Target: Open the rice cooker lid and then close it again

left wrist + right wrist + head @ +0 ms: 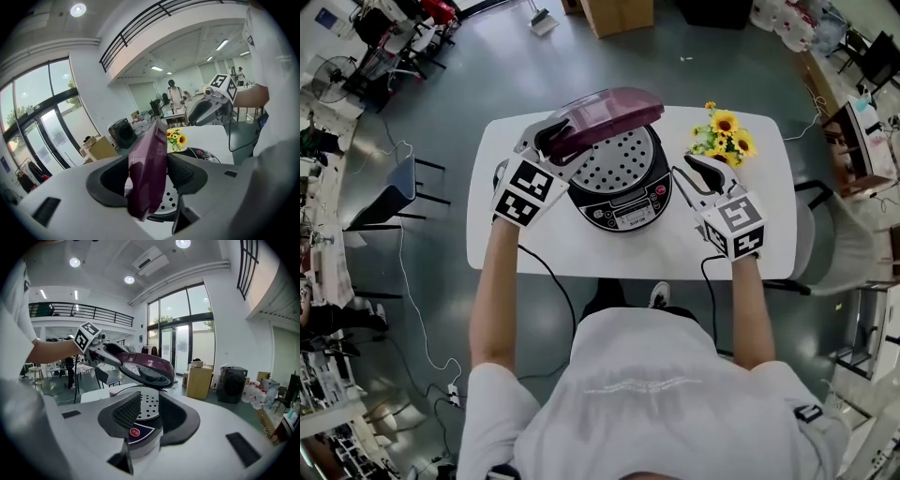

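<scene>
Left gripper view shows the left gripper's fingers (188, 174) clamped on the rim of the maroon lid (150, 159), which stands half raised and tilted over the rice cooker (619, 187). The cooker's perforated inner plate (619, 161) is exposed beneath it. In the right gripper view, the right gripper's fingers (123, 412) stand moderately apart and grip nothing; the cooker's front shows beyond the gap. From the head view, the right gripper (689, 171) hovers just beside the cooker's right side. The cooker sits mid-table (581, 251), sunflowers (724, 134) at the far right.
</scene>
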